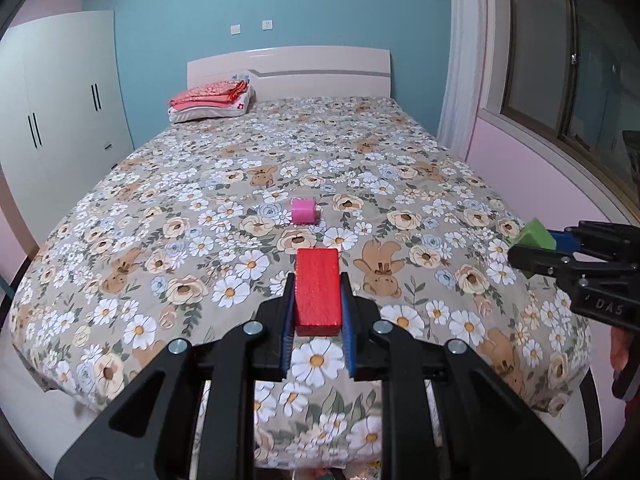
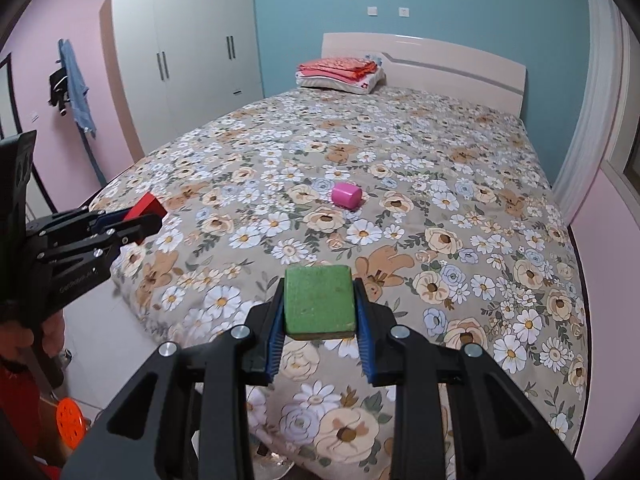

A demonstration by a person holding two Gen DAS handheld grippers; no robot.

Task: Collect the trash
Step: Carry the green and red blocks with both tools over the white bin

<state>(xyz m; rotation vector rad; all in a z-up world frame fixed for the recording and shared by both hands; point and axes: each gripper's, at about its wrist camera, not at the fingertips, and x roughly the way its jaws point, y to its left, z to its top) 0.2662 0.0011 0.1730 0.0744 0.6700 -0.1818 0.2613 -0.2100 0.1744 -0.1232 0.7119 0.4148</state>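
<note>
My left gripper (image 1: 318, 280) is shut on a red rectangular block (image 1: 318, 292) and holds it above the foot of the bed; it also shows in the right wrist view (image 2: 146, 218) with the red block (image 2: 149, 205). My right gripper (image 2: 319, 280) is shut on a green square block (image 2: 319, 300), held above the bed's foot; in the left wrist view this gripper (image 1: 528, 246) and the green block (image 1: 536, 234) are at the right. A pink cylinder-like block (image 1: 303, 211) lies on the floral bedspread (image 1: 240, 184) ahead of both grippers, also in the right wrist view (image 2: 346, 195).
Folded red and white bedding (image 1: 212, 100) lies by the headboard (image 1: 288, 70). A white wardrobe (image 1: 60, 112) stands left of the bed, a window (image 1: 568, 80) and curtain (image 1: 460, 60) to the right. An orange perforated object (image 2: 70, 424) is on the floor at lower left.
</note>
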